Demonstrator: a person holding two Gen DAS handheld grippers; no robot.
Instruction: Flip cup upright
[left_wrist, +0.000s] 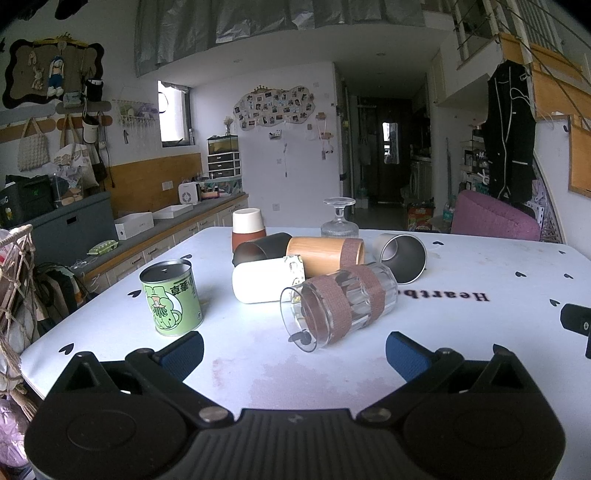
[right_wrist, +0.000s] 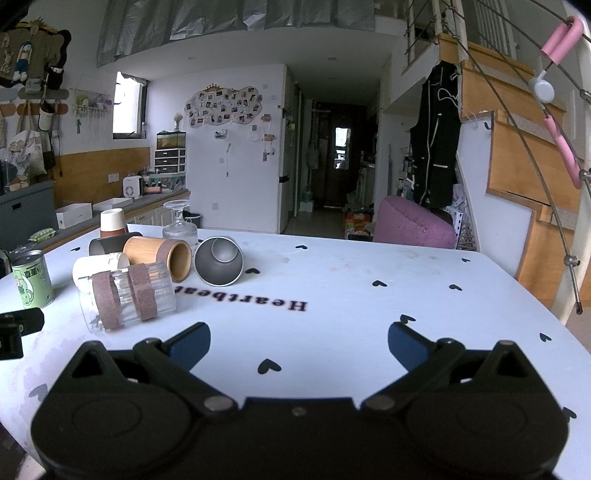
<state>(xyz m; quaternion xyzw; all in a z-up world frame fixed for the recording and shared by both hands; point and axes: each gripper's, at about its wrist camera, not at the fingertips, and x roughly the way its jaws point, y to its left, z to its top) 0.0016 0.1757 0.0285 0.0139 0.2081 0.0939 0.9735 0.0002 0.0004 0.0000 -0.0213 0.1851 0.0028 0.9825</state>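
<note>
Several cups lie on their sides in a cluster on the white table (left_wrist: 461, 314). Nearest is a clear glass cup with brown bands (left_wrist: 338, 308), also in the right wrist view (right_wrist: 125, 299). Behind it lie a white cup (left_wrist: 266, 278), a bamboo cup (left_wrist: 325, 254), a dark cup (left_wrist: 258, 249) and a steel cup (left_wrist: 400, 256), which also shows in the right wrist view (right_wrist: 218, 260). My left gripper (left_wrist: 294, 350) is open and empty just short of the glass cup. My right gripper (right_wrist: 299, 345) is open and empty over bare table.
A green tin can (left_wrist: 171, 297) stands upright at the left. A white and brown cup (left_wrist: 248, 225) and a glass goblet (left_wrist: 339, 218) stand upside down behind the cluster. A pink chair (right_wrist: 413, 225) sits beyond the table's far edge. Counters run along the left wall.
</note>
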